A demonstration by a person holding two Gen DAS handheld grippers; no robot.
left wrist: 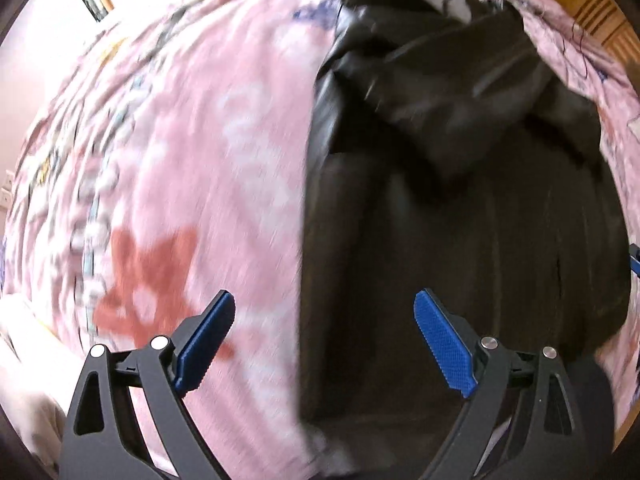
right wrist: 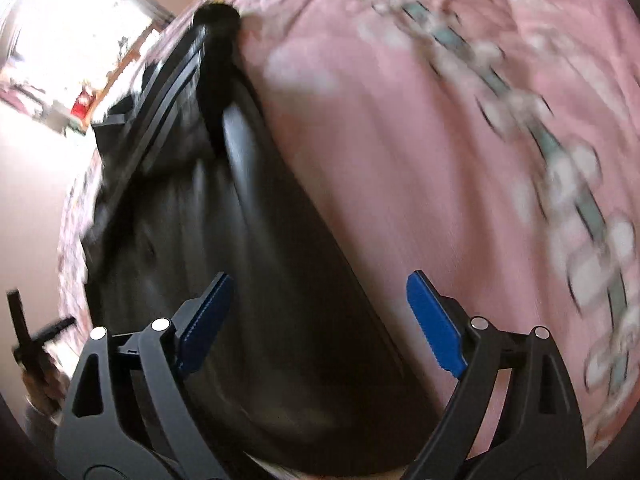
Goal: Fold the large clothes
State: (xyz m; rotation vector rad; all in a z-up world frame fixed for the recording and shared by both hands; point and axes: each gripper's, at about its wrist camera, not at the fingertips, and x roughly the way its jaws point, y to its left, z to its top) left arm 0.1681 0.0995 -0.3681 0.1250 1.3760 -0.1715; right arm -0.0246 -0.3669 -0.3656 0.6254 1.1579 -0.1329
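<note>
A large black jacket (left wrist: 460, 184) lies on a pink patterned bedspread (left wrist: 192, 152); its upper part is bunched and folded over at the far end. My left gripper (left wrist: 324, 308) is open and empty, hovering over the jacket's left edge. In the right wrist view the jacket (right wrist: 224, 248) runs from the near edge to the far left on the bedspread (right wrist: 420, 140). My right gripper (right wrist: 316, 292) is open and empty above the jacket's right edge. Both views are blurred by motion.
A bright window and a shelf with a red object (right wrist: 82, 102) lie beyond the bed. The other gripper's handle (right wrist: 28, 340) shows at the left edge. A wooden panel (left wrist: 600, 12) stands at the far right. A pale cloth (left wrist: 28, 360) lies near left.
</note>
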